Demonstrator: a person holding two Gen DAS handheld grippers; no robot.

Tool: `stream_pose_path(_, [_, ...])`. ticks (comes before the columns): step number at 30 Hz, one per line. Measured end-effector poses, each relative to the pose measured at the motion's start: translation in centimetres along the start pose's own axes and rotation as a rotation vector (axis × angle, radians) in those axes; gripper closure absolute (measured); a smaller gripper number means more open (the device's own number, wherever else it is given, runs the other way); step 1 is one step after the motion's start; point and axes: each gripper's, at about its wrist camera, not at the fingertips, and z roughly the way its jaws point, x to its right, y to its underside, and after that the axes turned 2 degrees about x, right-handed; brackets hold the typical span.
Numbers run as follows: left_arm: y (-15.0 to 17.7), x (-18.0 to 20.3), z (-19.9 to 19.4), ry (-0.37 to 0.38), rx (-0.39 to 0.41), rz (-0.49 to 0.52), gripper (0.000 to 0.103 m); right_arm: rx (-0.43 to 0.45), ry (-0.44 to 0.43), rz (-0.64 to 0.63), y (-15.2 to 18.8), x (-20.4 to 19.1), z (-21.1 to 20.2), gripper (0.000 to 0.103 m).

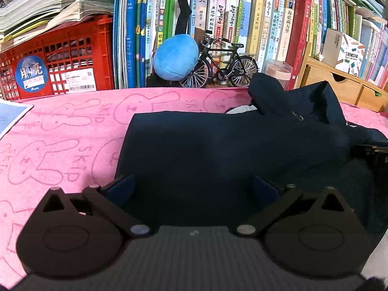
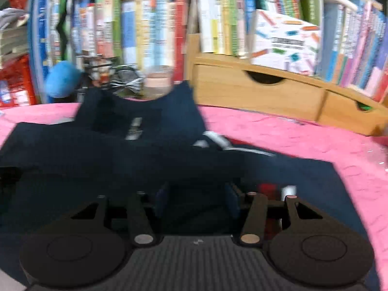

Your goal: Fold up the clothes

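A dark navy garment (image 1: 218, 145) lies on a pink towel (image 1: 60, 133) printed with rabbit outlines, spread over a table; its long axis runs left to right across both views, with a flat rectangular part toward the left and a bunched, raised part, perhaps a hood (image 1: 269, 92), toward the right and back; the right wrist view is blurred, so fine folds cannot be read there. The left gripper (image 1: 192, 186) sits at the near edge of the flat part, its blue pads spread wide, cloth lying under and between them but nothing pinched. The right gripper (image 2: 196, 201) is over the near edge further right, jaws at a middling gap with dark cloth between the pads; whether the pads actually press the cloth cannot be told through the blur. The garment lies straight ahead of both tools, so a fold would likely carry the near edge away toward the back; the left hand is nearer the flat end, the right nearer the bunched end. Behind the towel stand a blue plush (image 1: 175, 57), a model bike (image 1: 218, 63), a red crate (image 1: 60, 55), wooden drawers (image 2: 266, 92) and shelves of books (image 1: 266, 24).
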Motion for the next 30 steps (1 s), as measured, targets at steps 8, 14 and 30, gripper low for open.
stream_pose_path(8, [0.0,0.0,0.0,-0.011,0.000,-0.003,0.000,0.072,-0.163,-0.029,0.5,-3.9,-4.8,0.049])
stream_pose_path(14, [0.0,-0.1,0.0,-0.017,0.000,-0.006,0.000,0.012,-0.179,-0.093,2.7,-4.7,-5.8,0.048])
stream_pose_path(30, [0.0,-0.1,0.0,-0.027,0.000,-0.010,0.000,0.045,-0.111,0.027,3.9,-0.9,-5.8,0.029])
